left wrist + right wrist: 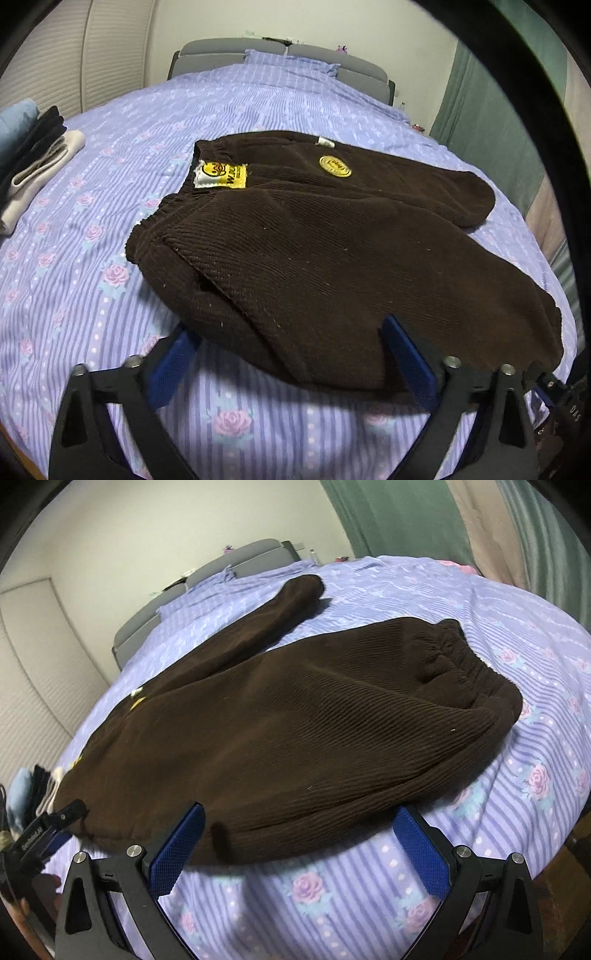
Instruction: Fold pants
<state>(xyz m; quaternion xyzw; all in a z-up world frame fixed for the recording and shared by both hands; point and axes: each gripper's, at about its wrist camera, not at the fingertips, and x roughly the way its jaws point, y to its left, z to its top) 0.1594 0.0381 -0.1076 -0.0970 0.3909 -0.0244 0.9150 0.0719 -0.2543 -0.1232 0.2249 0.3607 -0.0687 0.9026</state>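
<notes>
Dark brown corduroy pants (314, 236) lie on the bed, partly folded, with a yellow label (221, 175) at the waistband and a round yellow patch (335, 166). One leg lies over the body; the other leg sticks out at the far side (280, 605). My left gripper (291, 354) is open, its blue pads (173, 365) astride the near edge of the pants. My right gripper (299, 842) is open too, its pads (421, 849) on either side of the near folded edge. The elastic cuff (454, 664) shows in the right wrist view. Neither gripper holds cloth.
The bed has a lilac striped cover with pink roses (92, 229). A stack of folded clothes (33, 155) lies at the left edge; it also shows in the right wrist view (33, 794). A grey headboard (280, 55) and green curtain (491, 122) stand beyond. The left gripper's side (48, 830) is at the right view's lower left.
</notes>
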